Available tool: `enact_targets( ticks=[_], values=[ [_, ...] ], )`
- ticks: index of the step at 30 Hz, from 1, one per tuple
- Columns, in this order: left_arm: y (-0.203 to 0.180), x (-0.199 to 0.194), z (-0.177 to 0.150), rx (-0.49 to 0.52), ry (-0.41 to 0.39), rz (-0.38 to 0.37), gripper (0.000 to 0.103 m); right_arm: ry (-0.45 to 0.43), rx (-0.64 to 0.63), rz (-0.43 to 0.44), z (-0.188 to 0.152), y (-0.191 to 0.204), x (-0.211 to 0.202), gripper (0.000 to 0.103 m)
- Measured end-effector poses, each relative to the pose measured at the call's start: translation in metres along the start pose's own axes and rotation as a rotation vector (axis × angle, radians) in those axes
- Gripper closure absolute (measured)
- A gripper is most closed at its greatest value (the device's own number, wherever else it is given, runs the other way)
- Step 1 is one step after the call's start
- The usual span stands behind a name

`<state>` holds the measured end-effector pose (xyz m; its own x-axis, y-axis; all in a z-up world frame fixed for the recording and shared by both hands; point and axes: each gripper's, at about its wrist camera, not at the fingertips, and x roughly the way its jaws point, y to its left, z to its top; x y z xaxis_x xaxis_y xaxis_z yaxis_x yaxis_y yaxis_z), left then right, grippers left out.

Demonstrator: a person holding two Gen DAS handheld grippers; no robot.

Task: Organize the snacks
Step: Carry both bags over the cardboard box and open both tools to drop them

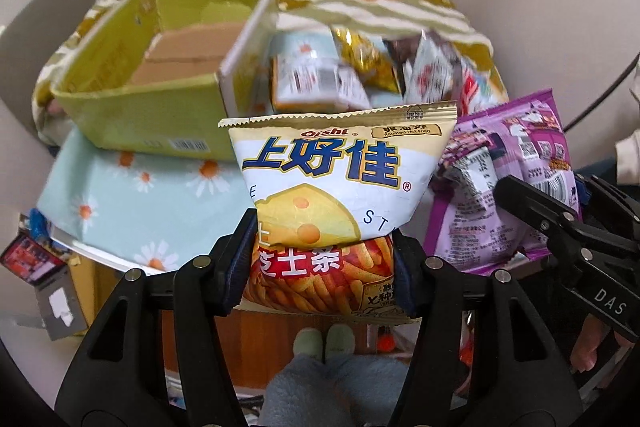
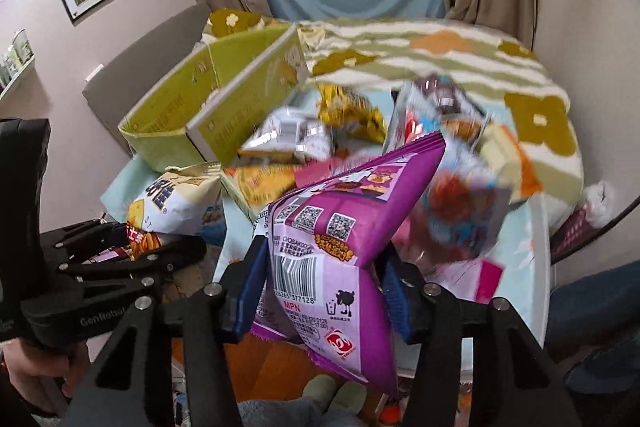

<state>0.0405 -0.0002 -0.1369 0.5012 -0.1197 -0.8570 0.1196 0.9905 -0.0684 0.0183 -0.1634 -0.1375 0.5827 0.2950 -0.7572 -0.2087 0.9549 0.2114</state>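
Left wrist view: left gripper (image 1: 324, 263) clamped the lower part of a cheese-stick bag (image 1: 340, 187), glossy crinkled foil, puffy, long axis upright, top seal pointing away. Green cardboard box (image 1: 136, 119), open-topped with stiff walls, sat ahead and to the left, nearer this arm, so I'd judge the bag goes up-left into it. Loose snack pile (image 1: 344, 67) lay to the right of the box on the floral cloth (image 1: 120, 187). Right gripper (image 1: 560, 223) sat close on the right, against a purple packet (image 1: 516, 187).

Right wrist view: right gripper (image 2: 324, 291) pinched that purple packet (image 2: 340, 227) at its waist, smooth plastic film, pillow-shaped, tilted up-right. Box (image 2: 168, 131) lay far left, across the other arm. Pile (image 2: 360, 131) was motion-blurred, possibly 6 or more packets.
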Motion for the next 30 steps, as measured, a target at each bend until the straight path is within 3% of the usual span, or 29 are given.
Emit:
enact_targets(
  ticks=[8, 16, 19, 23, 30],
  values=[
    [0.026, -0.028, 0.051, -0.036, -0.097, 0.043, 0.046, -0.076, -0.047, 0.010, 0.042, 0.011, -0.022, 0.054],
    [0.097, -0.026, 0.134, -0.063, -0.165, 0.072, 0.046, -0.141, -0.053, 0.038, 0.116, 0.038, 0.000, 0.054],
    [0.128, -0.012, 0.170, -0.058, -0.161, 0.077, 0.046, -0.155, -0.037, 0.053, 0.150, 0.052, 0.020, 0.054],
    [0.165, 0.015, 0.209, -0.046, -0.145, 0.086, 0.046, -0.168, -0.075, -0.005, 0.190, 0.080, 0.050, 0.054],
    [0.209, 0.088, 0.265, 0.011, -0.076, 0.097, 0.046, -0.133, -0.074, -0.047, 0.241, 0.113, 0.118, 0.054]
  ],
)
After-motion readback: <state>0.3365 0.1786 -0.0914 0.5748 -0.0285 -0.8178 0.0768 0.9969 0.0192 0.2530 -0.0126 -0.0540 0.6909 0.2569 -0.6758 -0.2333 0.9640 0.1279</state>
